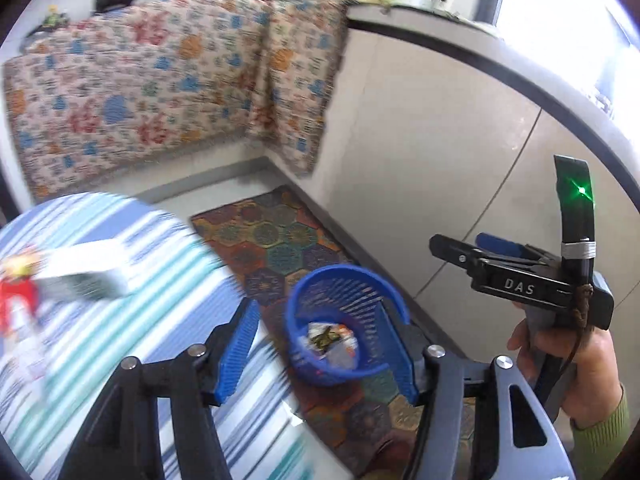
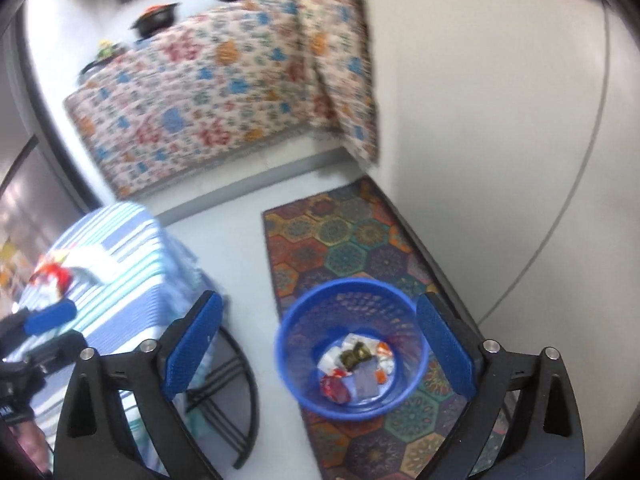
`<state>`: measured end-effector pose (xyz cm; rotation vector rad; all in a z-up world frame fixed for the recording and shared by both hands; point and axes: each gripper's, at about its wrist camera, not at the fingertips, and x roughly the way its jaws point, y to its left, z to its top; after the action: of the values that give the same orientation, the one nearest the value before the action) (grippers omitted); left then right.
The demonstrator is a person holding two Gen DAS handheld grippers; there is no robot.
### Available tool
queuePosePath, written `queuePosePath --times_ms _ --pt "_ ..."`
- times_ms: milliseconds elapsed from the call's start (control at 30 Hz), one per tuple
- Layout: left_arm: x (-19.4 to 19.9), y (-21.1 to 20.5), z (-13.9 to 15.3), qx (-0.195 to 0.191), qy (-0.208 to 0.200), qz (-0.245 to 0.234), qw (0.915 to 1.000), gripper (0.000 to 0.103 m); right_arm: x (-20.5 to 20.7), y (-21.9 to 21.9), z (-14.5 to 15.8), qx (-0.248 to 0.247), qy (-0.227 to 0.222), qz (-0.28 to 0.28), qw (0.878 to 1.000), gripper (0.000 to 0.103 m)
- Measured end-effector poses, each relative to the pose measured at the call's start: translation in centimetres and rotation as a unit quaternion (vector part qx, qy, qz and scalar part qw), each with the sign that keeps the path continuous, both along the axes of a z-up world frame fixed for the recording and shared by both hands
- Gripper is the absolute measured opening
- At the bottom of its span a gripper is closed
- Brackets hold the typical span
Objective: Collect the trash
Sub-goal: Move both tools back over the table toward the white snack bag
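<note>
A blue plastic basket (image 1: 344, 320) (image 2: 350, 354) stands on a patterned floor mat and holds several crumpled wrappers (image 2: 354, 368). My left gripper (image 1: 324, 356) is open and empty, above the edge of the striped table, with the basket between its fingers in view. My right gripper (image 2: 320, 354) is open and empty, held above the basket; it also shows from the side in the left wrist view (image 1: 496, 256). More trash, a red and white wrapper (image 1: 18, 292) (image 2: 54, 272) and a white piece (image 1: 88, 268), lies on the striped table.
A table with a blue and white striped cloth (image 1: 120, 320) (image 2: 120, 248) stands left of the basket. The colourful hexagon mat (image 2: 340, 240) lies along a pale wall. A floral cloth (image 1: 160, 88) hangs from a counter with pans behind.
</note>
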<state>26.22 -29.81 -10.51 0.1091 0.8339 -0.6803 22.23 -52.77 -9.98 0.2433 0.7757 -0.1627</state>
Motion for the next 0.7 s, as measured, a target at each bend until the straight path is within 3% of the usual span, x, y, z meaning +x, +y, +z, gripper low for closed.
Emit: queuePosePath --times_ms 167,233,333,433,533,700 --pt "-2.4 14.5 0.4 0.035 -0.016 0.124 0.9916 0.065 -1.3 14.5 0.3 0.0 0.012 0.115 0.993 0.103" --pt "-2.8 20.1 -0.5 0.05 -0.017 0.179 0.9824 0.066 -1.6 20.9 -0.6 0.01 0.029 0.166 0.986 0.103" --pt "-2.5 27.5 -2.6 0.08 -0.011 0.262 0.9616 0.066 -1.8 29.7 -2.5 0.008 0.054 0.223 0.973 0.103" --pt "-1.4 33.4 -4.9 0.091 0.012 0.317 0.9441 0.066 -0.7 36.0 -4.3 -0.005 0.07 0.23 0.971 0.102" --pt "0.3 37.5 -7.0 0.093 0.027 0.345 0.9336 0.066 1.1 40.4 -5.5 -0.028 0.072 0.225 0.971 0.102" --pt "3.2 40.3 -7.9 0.087 0.025 0.375 0.9225 0.066 4.8 43.8 -7.3 -0.065 0.081 0.199 0.974 0.103"
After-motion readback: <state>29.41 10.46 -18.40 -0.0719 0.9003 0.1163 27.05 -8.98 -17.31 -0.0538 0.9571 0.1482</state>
